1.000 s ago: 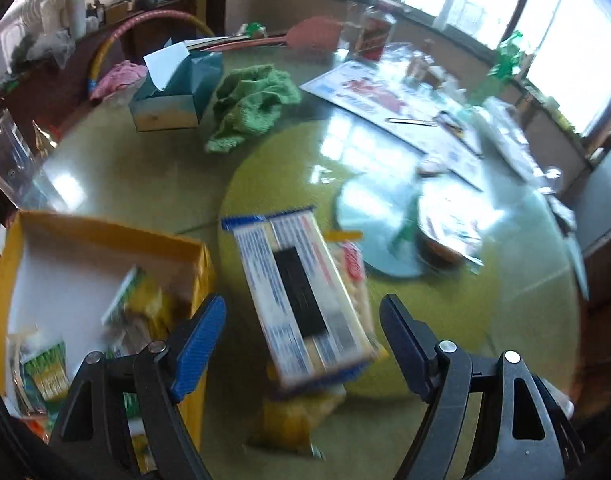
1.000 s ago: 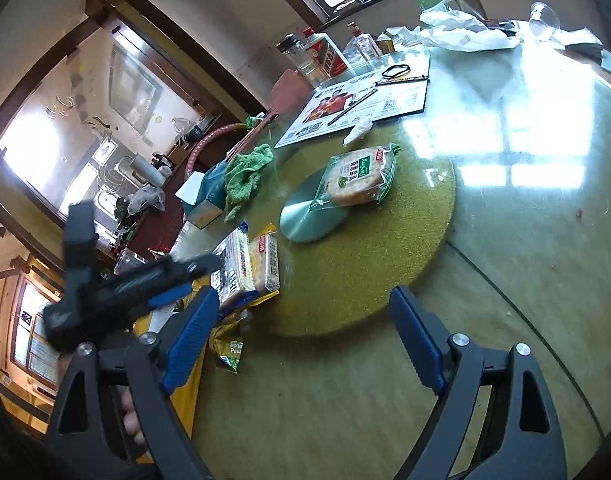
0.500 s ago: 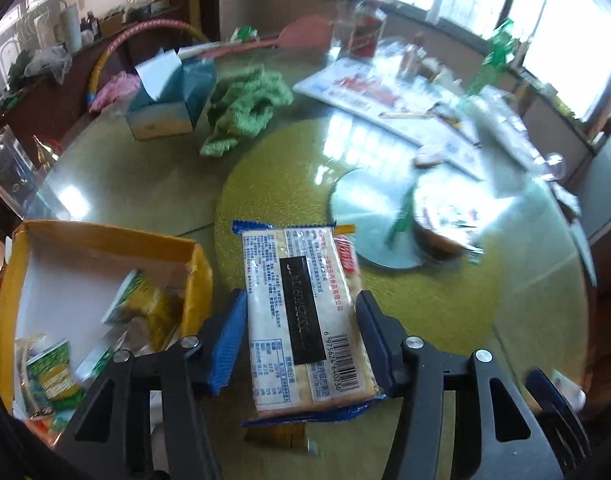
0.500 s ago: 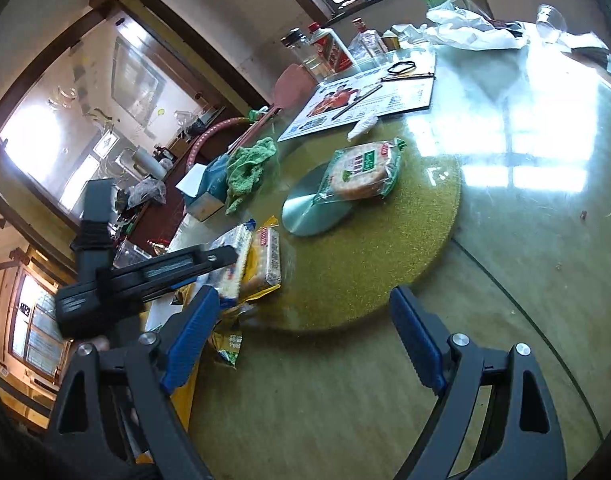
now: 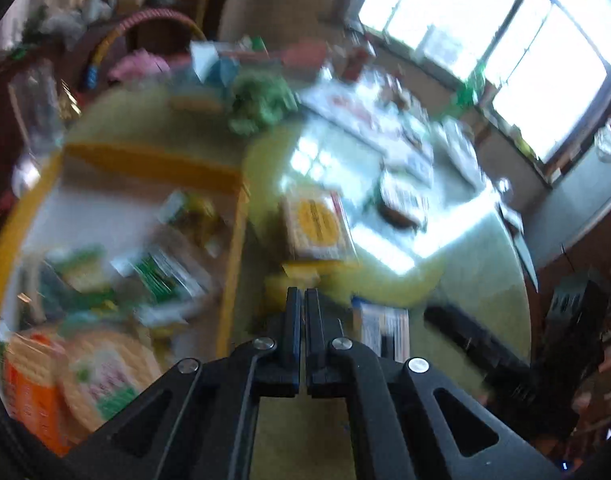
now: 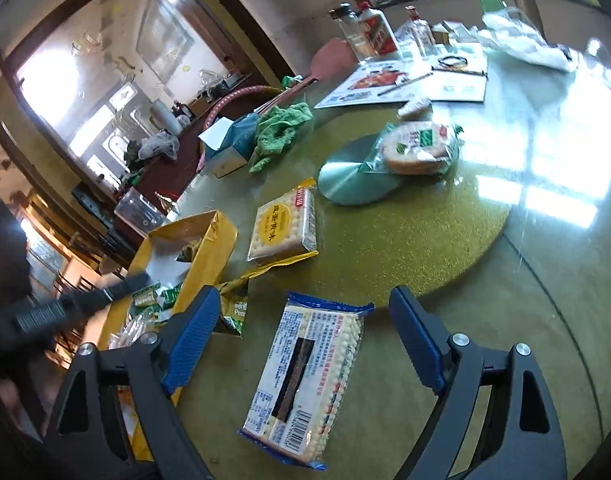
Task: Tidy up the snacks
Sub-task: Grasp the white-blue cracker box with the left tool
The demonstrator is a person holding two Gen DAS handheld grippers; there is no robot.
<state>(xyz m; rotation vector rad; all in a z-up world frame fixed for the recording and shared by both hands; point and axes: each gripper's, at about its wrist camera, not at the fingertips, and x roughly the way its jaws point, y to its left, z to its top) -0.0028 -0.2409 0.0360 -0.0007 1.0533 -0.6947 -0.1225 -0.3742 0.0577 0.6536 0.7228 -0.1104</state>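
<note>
both wrist cameras look forward and down along their own fingers from close above the glass table (image 6: 545, 264), the left view blurred, sharing the yellow box (image 5: 153, 162) (image 6: 209, 240) and cracker packs.

The left gripper (image 5: 299, 300) has its two fingers pressed together with only a thin slit between the pads, nothing visibly caught there; its own view is smeared with motion blur. From the right wrist camera it shows as a dark, blurred bar (image 6: 85, 304) at the left edge. The right gripper (image 6: 305, 340) is spread wide, blue pads (image 6: 191, 336) far apart, angled downward.
</note>
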